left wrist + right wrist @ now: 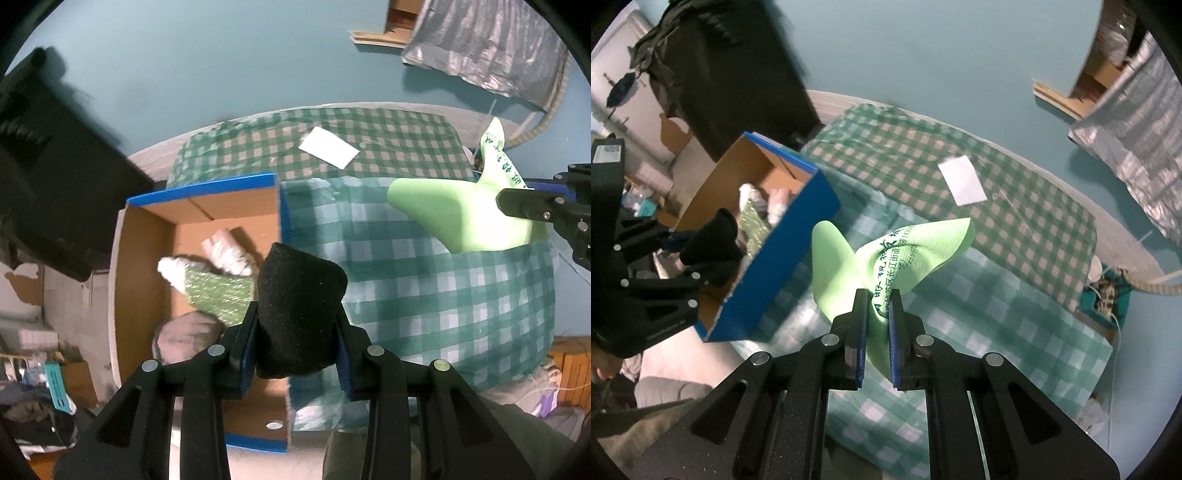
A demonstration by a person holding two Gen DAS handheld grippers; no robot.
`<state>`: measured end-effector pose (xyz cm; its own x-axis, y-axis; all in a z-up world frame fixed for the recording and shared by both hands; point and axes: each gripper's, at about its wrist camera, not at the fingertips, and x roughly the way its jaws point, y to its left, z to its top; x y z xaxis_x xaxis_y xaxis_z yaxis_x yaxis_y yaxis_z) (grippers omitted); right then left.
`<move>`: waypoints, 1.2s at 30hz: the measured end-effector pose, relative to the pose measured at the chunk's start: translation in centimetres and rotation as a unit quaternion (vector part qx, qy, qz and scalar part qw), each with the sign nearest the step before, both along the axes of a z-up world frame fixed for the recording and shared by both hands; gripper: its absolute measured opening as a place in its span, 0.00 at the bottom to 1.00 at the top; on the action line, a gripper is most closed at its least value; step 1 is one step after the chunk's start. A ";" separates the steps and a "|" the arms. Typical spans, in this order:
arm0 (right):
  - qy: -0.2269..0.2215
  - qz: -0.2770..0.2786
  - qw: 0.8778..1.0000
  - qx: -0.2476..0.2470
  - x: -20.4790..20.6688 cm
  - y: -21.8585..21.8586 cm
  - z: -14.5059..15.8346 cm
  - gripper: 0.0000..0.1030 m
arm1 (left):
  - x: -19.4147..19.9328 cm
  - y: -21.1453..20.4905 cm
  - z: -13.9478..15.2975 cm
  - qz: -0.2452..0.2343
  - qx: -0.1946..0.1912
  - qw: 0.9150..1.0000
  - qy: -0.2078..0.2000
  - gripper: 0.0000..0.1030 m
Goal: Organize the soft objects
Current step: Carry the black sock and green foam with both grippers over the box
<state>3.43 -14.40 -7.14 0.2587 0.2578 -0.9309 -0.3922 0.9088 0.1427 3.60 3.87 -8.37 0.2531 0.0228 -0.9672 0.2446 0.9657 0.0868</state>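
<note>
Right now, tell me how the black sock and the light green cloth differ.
The black sock is dark, thick and knit; the light green cloth is pale, thin and smooth, with printed green lettering. The sock sits as a bulky wad between the left hand-held gripper's pads, held above the edge of the blue cardboard box; the cloth fans out in loose flaps from the right hand-held gripper's narrow pinch, over the checked bedding. Both are soft and held aloft.

Dark green Chinese characters run along the light green cloth (pixel 890 254), mostly illegible.

black sock (pixel 299 295): matt knit | green cloth (pixel 886 254): smooth, printed | box (pixel 147 236): brown cardboard
</note>
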 end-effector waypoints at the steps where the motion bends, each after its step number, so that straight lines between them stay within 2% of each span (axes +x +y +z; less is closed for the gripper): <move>1: -0.003 0.006 1.000 0.000 0.2 0.7 0.2 0.08 | 0.0 0.4 0.1 0.004 0.000 1.000 0.000 0.35; 11: -0.010 0.052 0.999 0.004 1.4 6.2 1.0 0.08 | 0.2 5.3 0.2 0.058 -0.002 0.998 0.000 0.35; 20: -0.010 0.091 0.996 0.004 2.8 11.2 0.8 0.08 | 0.6 9.8 -1.1 0.103 -0.002 0.995 0.014 0.35; 30: 0.002 0.119 0.993 -0.005 4.5 16.7 -0.6 0.08 | 1.3 13.9 -3.6 0.144 -0.001 0.989 0.036 0.35; 36: 0.014 0.134 0.991 -0.013 5.1 19.8 -1.9 0.08 | 1.6 15.2 -4.7 0.150 -0.001 0.988 0.047 0.35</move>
<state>8.58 5.35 -9.05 0.1587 0.2896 -0.9439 -0.6155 0.7765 0.1348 5.17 19.02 -13.08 0.1435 0.0805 -0.9864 -0.0451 0.9962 0.0748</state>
